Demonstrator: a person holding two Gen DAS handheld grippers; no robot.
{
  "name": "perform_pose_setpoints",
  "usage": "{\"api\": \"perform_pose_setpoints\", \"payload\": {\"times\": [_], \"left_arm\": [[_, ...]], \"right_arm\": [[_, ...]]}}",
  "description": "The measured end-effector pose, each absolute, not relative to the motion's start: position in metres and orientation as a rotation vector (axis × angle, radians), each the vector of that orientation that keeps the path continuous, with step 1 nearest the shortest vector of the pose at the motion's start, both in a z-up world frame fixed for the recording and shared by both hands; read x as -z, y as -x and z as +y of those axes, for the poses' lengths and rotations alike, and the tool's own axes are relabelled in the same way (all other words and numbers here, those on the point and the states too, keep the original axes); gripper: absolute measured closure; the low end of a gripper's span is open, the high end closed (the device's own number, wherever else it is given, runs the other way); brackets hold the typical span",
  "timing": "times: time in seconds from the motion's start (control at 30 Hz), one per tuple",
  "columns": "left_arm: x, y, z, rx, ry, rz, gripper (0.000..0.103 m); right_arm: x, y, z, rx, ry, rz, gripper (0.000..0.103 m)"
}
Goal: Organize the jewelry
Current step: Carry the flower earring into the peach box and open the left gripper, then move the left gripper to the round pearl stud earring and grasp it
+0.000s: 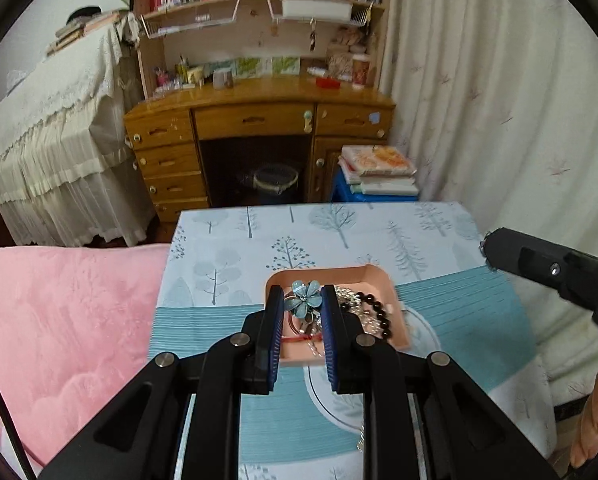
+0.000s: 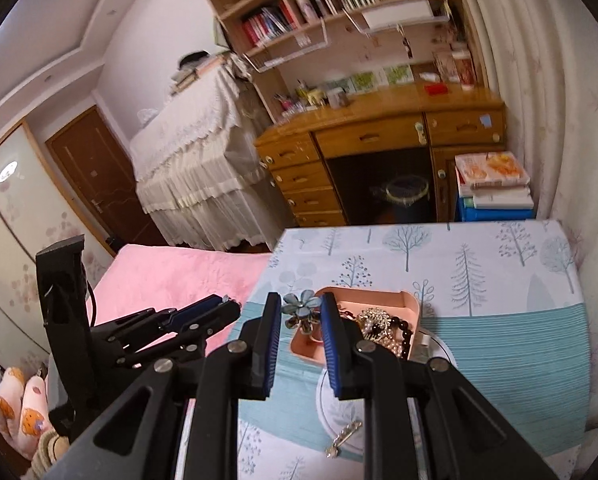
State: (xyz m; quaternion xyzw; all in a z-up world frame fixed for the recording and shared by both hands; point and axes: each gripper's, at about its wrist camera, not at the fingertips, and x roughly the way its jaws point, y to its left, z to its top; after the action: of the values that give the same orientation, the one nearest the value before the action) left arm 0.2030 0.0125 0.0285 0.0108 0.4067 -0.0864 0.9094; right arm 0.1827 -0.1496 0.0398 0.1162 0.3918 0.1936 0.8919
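Pink tray on surface: flower brooch, dark beads. Left tool, right tool: jaws narrow, empty.

Pink tray on tablecloth, holding blue flower brooch, dark beads.

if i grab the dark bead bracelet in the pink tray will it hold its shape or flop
Probably flops: the dark bead bracelet is a string of separate round beads draped in the pink tray. It may also snag, since it lies tangled with the silver chains beside it.
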Motion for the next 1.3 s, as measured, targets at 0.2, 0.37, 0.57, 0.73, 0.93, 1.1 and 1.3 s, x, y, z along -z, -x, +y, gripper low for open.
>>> {"api": "perform_pose_setpoints", "payload": {"times": [0.2,0.37,0.57,0.73,0.93,1.1,1.3], "left_arm": [[0.044,-0.269,0.004,0.148,-0.017,0.986,0.087],[0.096,-0.294,0.005,0.131,0.01,1.072,0.087],[0.117,-0.297,0.008,0.158,0.039,1.094,0.06],[0.106,-0.286,0.011,0.16,0.015,1.037,0.039],[0.088,-0.26,0.012,0.184,0.001,1.015,0.039],[0.074,-0.23,0.011,0.22,0.001,0.99,0.039],[0.062,-0.193,0.008,0.257,-0.006,0.969,0.039]], "right_arm": [[0.037,-0.239,-0.147,-0.321,-0.232,0.992,0.083],[0.092,-0.269,-0.15,-0.248,-0.236,1.104,0.083],[0.111,-0.28,-0.151,-0.191,-0.199,1.132,0.078],[0.103,-0.27,-0.147,-0.204,-0.164,1.087,0.07],[0.084,-0.238,-0.147,-0.253,-0.191,1.039,0.07],[0.067,-0.203,-0.148,-0.267,-0.178,1.004,0.07],[0.057,-0.16,-0.152,-0.306,-0.166,0.995,0.07]]}}
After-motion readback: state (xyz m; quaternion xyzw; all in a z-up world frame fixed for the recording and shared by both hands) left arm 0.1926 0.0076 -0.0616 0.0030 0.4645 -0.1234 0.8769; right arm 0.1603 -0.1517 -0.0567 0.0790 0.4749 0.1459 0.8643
